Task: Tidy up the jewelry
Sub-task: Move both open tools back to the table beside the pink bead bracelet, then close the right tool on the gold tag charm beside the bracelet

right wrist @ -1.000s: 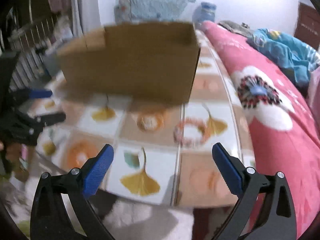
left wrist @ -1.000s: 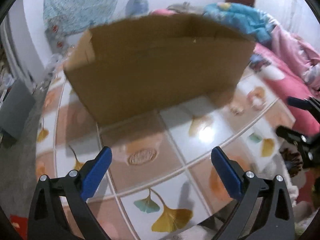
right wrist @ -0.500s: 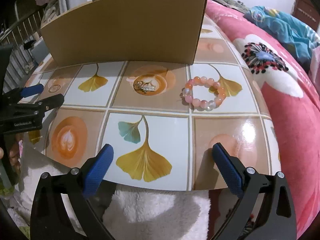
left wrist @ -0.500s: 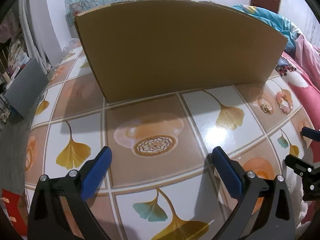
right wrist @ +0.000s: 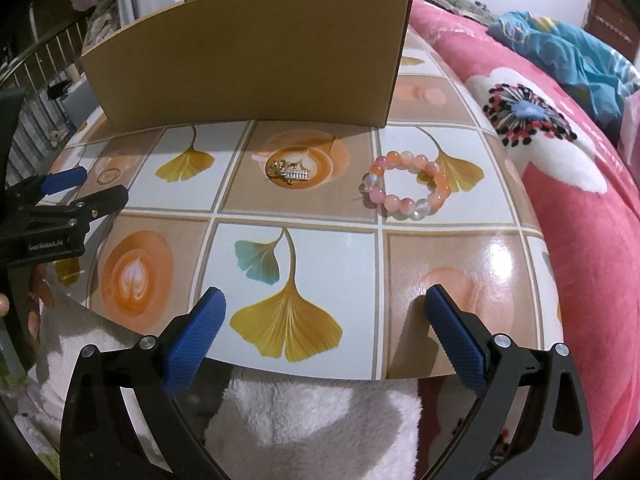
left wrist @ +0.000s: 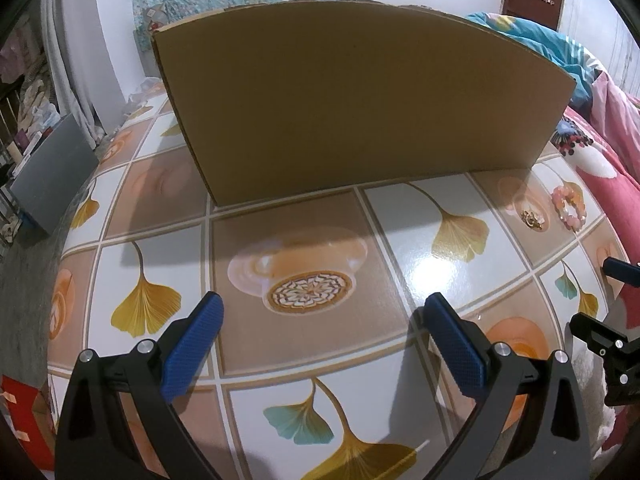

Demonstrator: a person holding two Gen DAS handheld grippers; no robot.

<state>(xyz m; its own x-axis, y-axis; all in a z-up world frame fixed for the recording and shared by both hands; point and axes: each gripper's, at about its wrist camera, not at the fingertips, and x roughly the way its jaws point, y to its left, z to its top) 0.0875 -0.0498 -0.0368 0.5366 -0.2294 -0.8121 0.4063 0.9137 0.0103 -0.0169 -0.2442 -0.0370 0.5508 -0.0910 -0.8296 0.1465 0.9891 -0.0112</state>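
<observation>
Both claws hang over the near edge of the tiled surface [right wrist: 436, 264], each with its blue-padded fingers spread wide and nothing between them. The right claw [right wrist: 322, 330] sits at the edge above a white fleecy cloth [right wrist: 316, 420]; the left claw [left wrist: 322, 338] hovers over a tile printed with a coffee cup, and from the right wrist view it shows at the far left [right wrist: 86, 186], a person's fingertips visible just under it.

The jewelry lies on the surface in front of a cardboard box [right wrist: 256, 56] that stands upright across the back. A bracelet of pink and orange beads [right wrist: 406, 184] rests on a ginkgo-leaf tile — flat, forming a closed ring. Near it to the left, apart from it, a small gold-coloured trinket [right wrist: 288, 172] lies on a coffee-cup tile; its exact kind is too small to tell. From the left wrist view both pieces sit far to the right, the bracelet [left wrist: 568, 208] just beside the trinket [left wrist: 532, 218]. A pink flowered blanket [right wrist: 568, 168] borders the surface on the right.
</observation>
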